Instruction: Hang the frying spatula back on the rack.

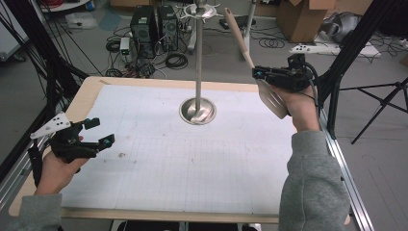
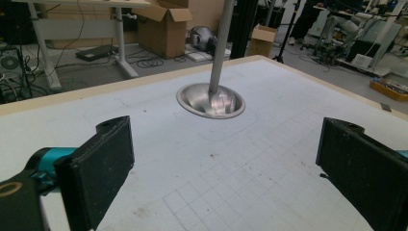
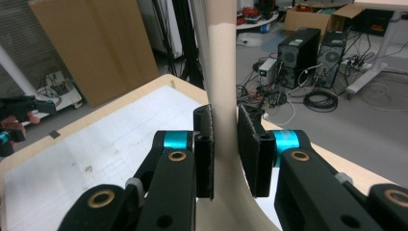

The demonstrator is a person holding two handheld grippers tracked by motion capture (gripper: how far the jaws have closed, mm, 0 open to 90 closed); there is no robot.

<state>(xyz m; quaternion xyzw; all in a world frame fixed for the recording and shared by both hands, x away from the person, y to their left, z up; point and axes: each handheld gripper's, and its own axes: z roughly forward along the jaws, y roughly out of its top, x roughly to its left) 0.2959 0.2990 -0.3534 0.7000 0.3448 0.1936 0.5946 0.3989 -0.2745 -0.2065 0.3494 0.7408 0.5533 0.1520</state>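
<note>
While the spatula [image 1: 255, 67] is held above the far right part of the table [image 1: 86, 96], it is clamped by the right gripper [image 1: 257, 73] at the neck, where the handle meets the blade. In the right gripper view the two black jaws are seen pressed against both sides of the pale handle [image 3: 222, 96], which rises between them and out of the top of the view. In the high view the spatula is tilted: its handle points up and away toward the top of the stand [image 1: 198, 57], and its slotted blade [image 1: 273, 101] hangs down toward the person, just beside the right hand [image 1: 300, 106]. The spatula is kept clear of the table surface and apart from the stand.

The stand is placed on the far middle of the table; its round metal base [image 1: 197, 111] rests on the white gridded mat [image 1: 168, 159], and its upright pole carries hooks at the top.

The left gripper [image 1: 97, 131] is held by the left hand [image 1: 57, 168] over the near left edge of the table, well apart from the stand and the spatula. Its jaws are released and stand wide; in the left gripper view nothing is seen between them but the mat, with the base [image 2: 210, 101] farther off.
</note>
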